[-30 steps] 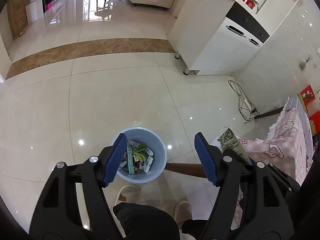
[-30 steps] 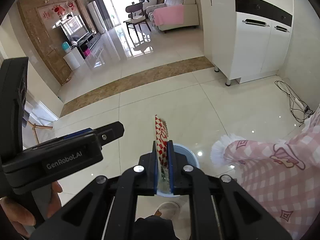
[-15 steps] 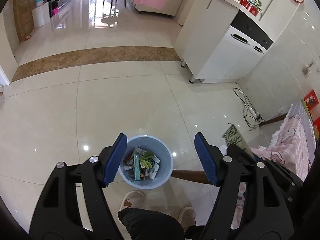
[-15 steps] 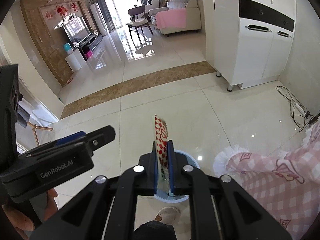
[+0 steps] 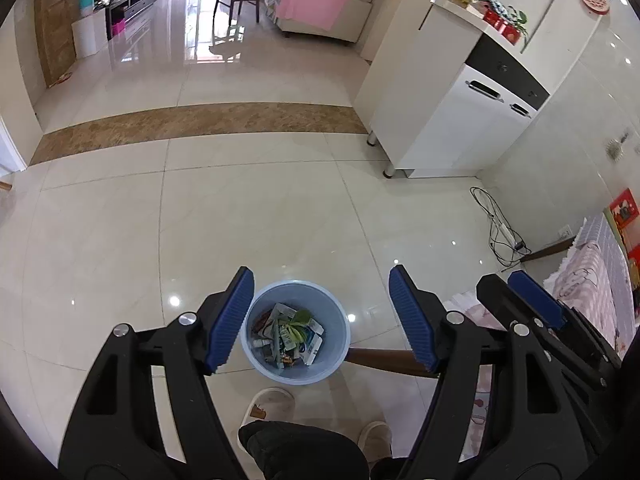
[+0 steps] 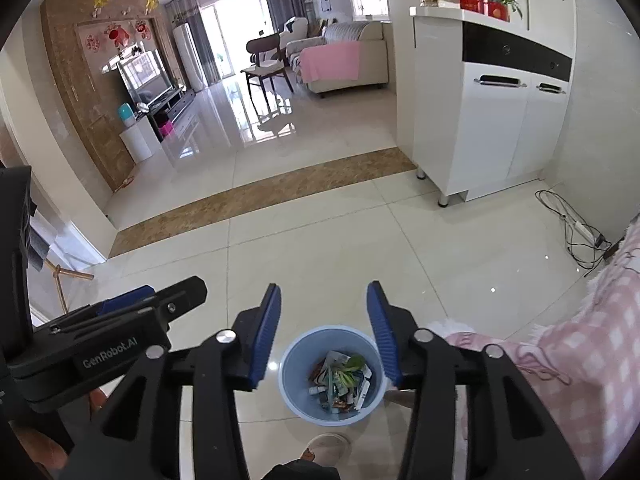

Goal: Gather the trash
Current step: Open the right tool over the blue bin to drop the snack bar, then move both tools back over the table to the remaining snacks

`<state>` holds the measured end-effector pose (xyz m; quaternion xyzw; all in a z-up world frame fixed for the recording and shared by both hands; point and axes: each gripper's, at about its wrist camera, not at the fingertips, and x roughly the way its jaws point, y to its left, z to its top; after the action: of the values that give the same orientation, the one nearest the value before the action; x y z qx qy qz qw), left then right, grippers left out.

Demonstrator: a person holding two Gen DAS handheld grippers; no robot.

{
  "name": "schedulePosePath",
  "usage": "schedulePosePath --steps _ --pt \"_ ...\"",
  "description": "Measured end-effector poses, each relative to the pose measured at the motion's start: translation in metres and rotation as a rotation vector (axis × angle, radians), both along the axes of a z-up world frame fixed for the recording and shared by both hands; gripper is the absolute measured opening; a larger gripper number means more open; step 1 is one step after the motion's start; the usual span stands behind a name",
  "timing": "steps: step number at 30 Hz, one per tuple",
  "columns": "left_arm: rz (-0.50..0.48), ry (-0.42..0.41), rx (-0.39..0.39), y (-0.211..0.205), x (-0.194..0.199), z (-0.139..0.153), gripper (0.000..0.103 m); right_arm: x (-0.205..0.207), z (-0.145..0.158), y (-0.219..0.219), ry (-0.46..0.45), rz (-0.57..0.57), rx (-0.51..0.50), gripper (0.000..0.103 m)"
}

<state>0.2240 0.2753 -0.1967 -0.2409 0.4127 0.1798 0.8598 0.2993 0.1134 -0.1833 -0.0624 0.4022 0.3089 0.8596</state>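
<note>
Labels on the wrappers [image 6: 340, 380] in the blue bin [image 6: 294, 360] are too small to read.

Open floor [image 5: 260, 220] beyond bin [image 5: 297, 334], tablecloth [image 6: 580, 340] crowding right

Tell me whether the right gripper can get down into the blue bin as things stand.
Probably yes. The right gripper hangs open and empty directly above the blue bin, whose mouth is uncovered; only loose wrappers lie inside. The left gripper hovers nearby.
</note>
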Motion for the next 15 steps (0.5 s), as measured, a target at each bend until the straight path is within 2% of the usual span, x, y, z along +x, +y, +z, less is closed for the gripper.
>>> schedulePosePath --steps 6,15 --pt "-0.039 -0.027 0.02 -0.021 -0.004 0.016 0.069 -0.01 0.018 -0.019 -0.03 -0.027 0.017 0.052" --pt "-0.118 -0.106 0.054 -0.066 -0.014 0.055 0.069 -0.035 0.067 -0.071 -0.139 -0.088 0.065 0.057"
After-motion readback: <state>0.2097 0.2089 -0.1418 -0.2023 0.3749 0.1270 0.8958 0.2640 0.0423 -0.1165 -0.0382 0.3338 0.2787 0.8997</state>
